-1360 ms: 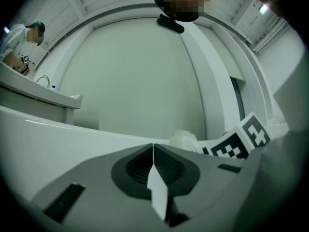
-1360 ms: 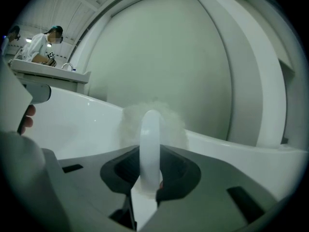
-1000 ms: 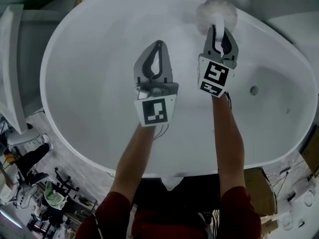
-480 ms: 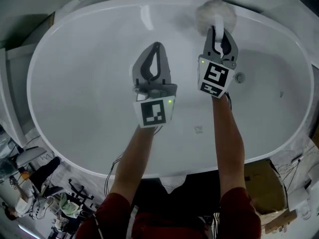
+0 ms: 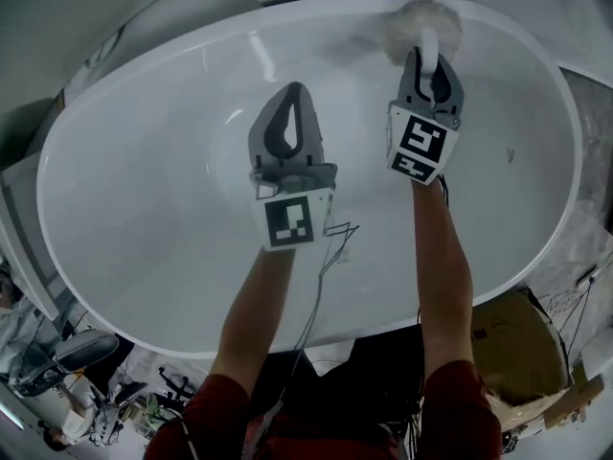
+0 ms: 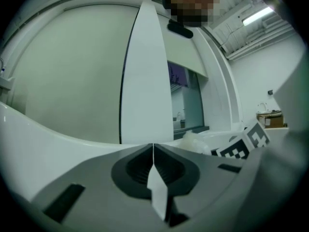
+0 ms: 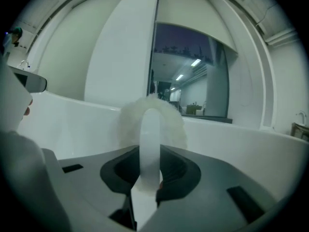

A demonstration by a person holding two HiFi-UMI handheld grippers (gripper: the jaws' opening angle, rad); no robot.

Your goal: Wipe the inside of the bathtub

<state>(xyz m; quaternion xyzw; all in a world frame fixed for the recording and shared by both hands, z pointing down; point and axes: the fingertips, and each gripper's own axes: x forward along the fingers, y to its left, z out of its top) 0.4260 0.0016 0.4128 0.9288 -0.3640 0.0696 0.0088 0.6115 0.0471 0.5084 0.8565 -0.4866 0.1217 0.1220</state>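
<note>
A white oval bathtub [image 5: 124, 209] fills the head view. My right gripper [image 5: 428, 51] is shut on the white handle [image 7: 149, 144] of a fluffy white scrub brush [image 5: 421, 22], whose head presses against the tub's far inner wall near the rim. In the right gripper view the brush head [image 7: 128, 122] rises just beyond the jaws. My left gripper [image 5: 290, 99] hovers over the tub's middle, shut with nothing held; in the left gripper view its jaws [image 6: 153, 151] meet edge to edge.
A cardboard box [image 5: 508, 338] stands on the floor at the tub's near right. Tripod legs and cables [image 5: 86, 401] clutter the floor at the near left. A thin wire [image 5: 330, 247] trails from my left gripper over the tub.
The view has swung so the tub appears turned and shifted. Both grippers keep nearly the same pose, the brush still at the far wall. The drain has left the view.
</note>
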